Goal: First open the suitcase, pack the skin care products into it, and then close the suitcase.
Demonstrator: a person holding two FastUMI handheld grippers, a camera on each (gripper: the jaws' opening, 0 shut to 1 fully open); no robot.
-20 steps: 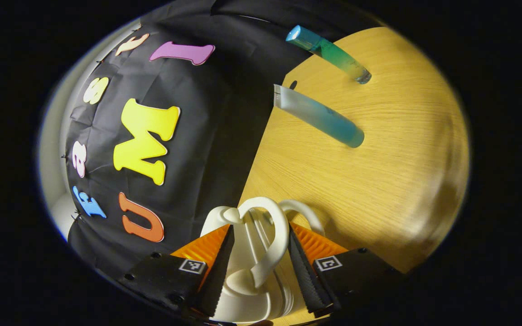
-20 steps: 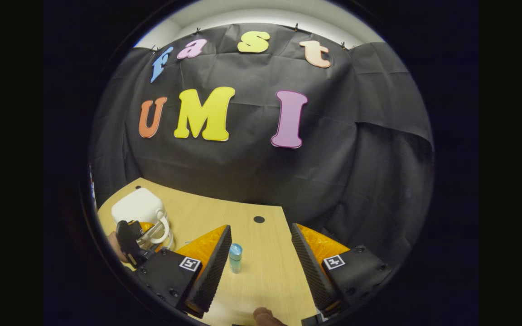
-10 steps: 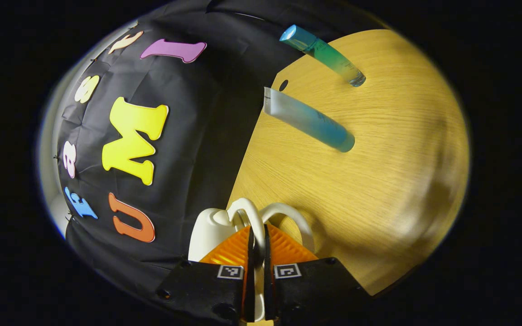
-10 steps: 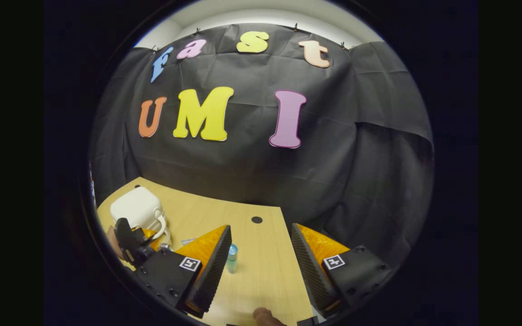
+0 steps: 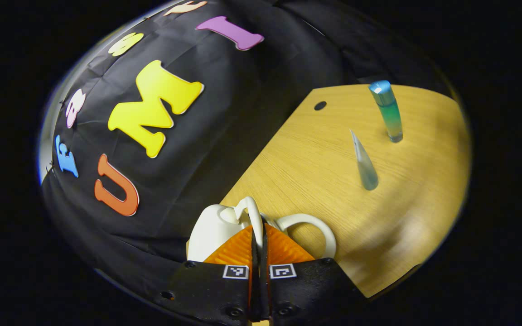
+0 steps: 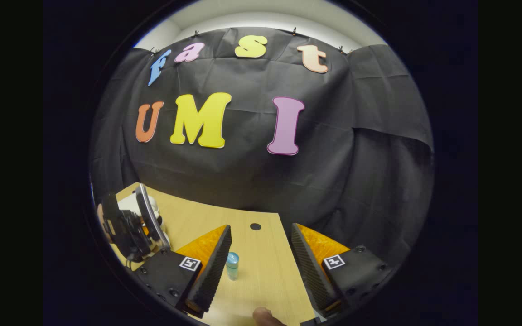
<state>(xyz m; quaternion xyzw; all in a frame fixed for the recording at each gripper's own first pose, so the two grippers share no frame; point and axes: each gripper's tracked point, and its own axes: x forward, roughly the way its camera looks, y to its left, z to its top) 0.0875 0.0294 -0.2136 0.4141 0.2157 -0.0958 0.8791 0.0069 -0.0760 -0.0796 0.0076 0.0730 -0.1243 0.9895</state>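
Observation:
A small white suitcase (image 5: 210,229) sits at the table's back left corner, seen low in the left gripper view. My left gripper (image 5: 258,232) is shut on one of its two loop handles (image 5: 250,209); the other handle (image 5: 310,225) hangs free to the right. A blue-green bottle (image 5: 387,111) stands upright farther off, with a pale tube (image 5: 364,161) standing on its cap beside it. In the right gripper view, my right gripper (image 6: 261,228) hangs open over the table, the bottle (image 6: 232,266) by its left finger. The left gripper (image 6: 130,225) and its hand cover most of the suitcase (image 6: 127,203).
The wooden table (image 5: 324,190) has a small dark hole (image 5: 320,105) near its back edge, where the black cloth wall begins. A fingertip (image 6: 265,316) shows at the bottom of the right gripper view.
My left gripper went from open around the suitcase handle to shut on it, then turned and lifted. The right gripper barely moved.

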